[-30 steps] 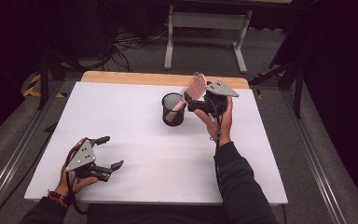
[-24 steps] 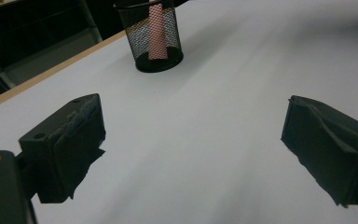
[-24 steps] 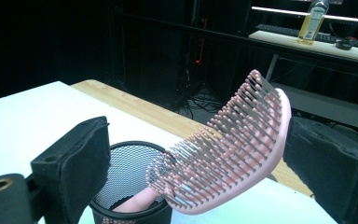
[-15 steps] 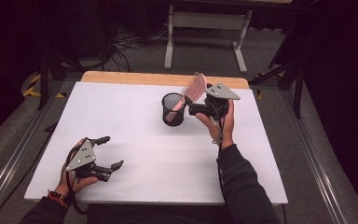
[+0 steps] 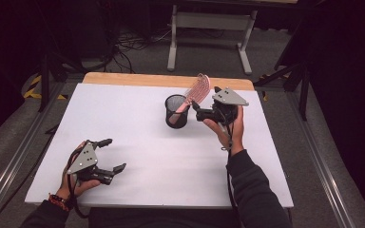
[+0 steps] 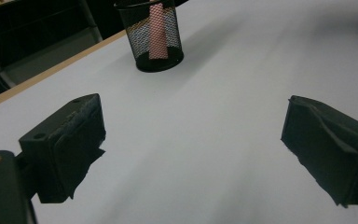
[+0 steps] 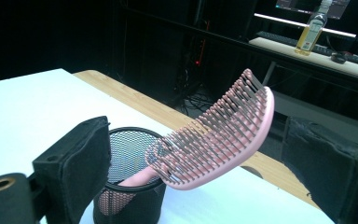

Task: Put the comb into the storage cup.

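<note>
Pink hairbrush; black mesh cup; white table.

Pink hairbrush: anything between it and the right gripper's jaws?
Nothing visible. The right gripper is open, and the pink hairbrush leans out of the black mesh cup right ahead, in the open gap.

From my station I see a white counter with a pale wooden edge along its far side, filling the middle of the high view. Grey carpeted floor surrounds it, and metal rails run along both sides. At upper centre stands a grey metal table frame, with a tangle of black cables on the floor to its left. Yellow-black hazard tape marks the floor at left. The room beyond is dark. In the right gripper view, upper right, a lit desk carries a bottle.
</note>
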